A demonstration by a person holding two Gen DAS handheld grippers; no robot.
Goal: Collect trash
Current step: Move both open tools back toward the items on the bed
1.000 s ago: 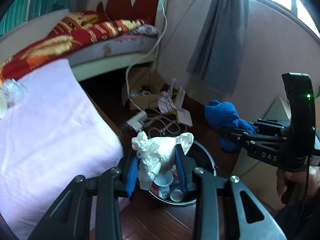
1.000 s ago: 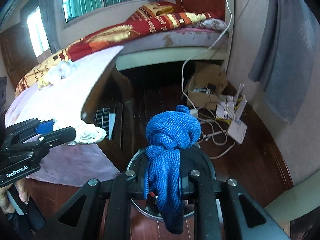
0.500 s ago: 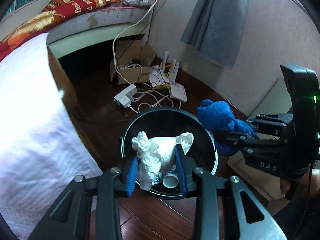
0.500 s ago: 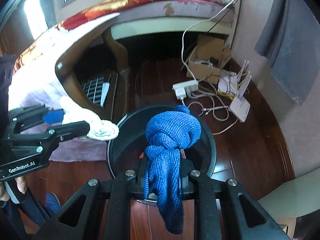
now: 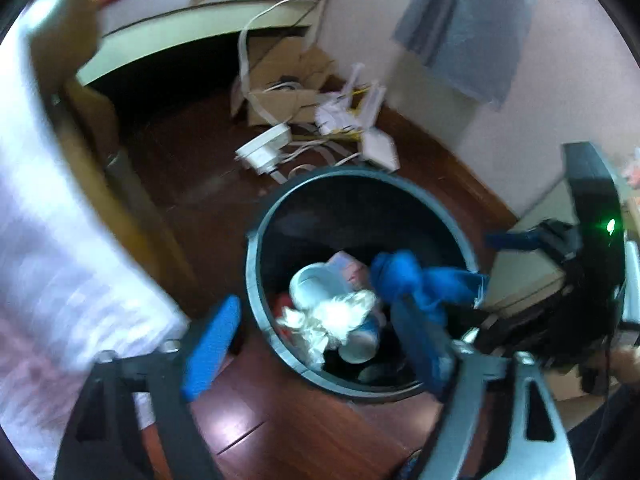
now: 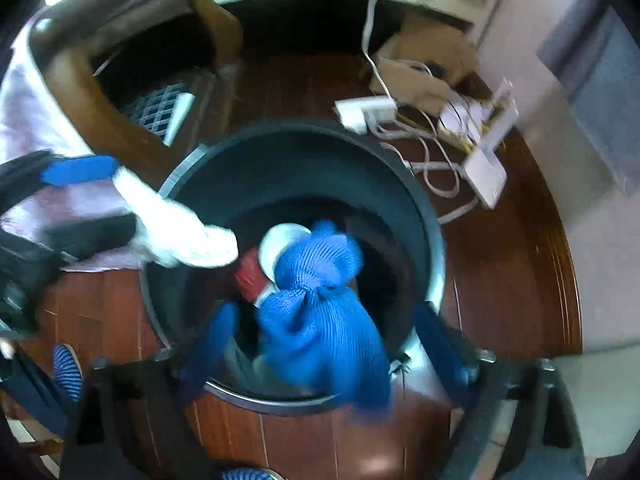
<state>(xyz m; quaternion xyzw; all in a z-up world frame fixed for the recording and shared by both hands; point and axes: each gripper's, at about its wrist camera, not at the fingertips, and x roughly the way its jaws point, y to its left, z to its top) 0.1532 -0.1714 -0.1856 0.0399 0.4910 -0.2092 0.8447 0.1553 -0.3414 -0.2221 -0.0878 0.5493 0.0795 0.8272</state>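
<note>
Your left tongs (image 5: 316, 344) have just sprung wide apart over the bin (image 5: 256, 280), and the white wad (image 5: 332, 320) between them is loose, touching neither pad, above the cups in the bin. Your right tongs (image 6: 328, 344) have just opened too; the blue cloth (image 6: 320, 300) sits free between their pads, over the bin's mouth. Cables and a router (image 6: 486, 178) lie on the floor beside the bin

I have the left claw (image 5: 320, 352) pitched steeply down, its jaws just sprung wide with nothing pressed between the pads. My right claw (image 6: 324, 344) is angled down too, its jaws likewise just opened wide.
</note>
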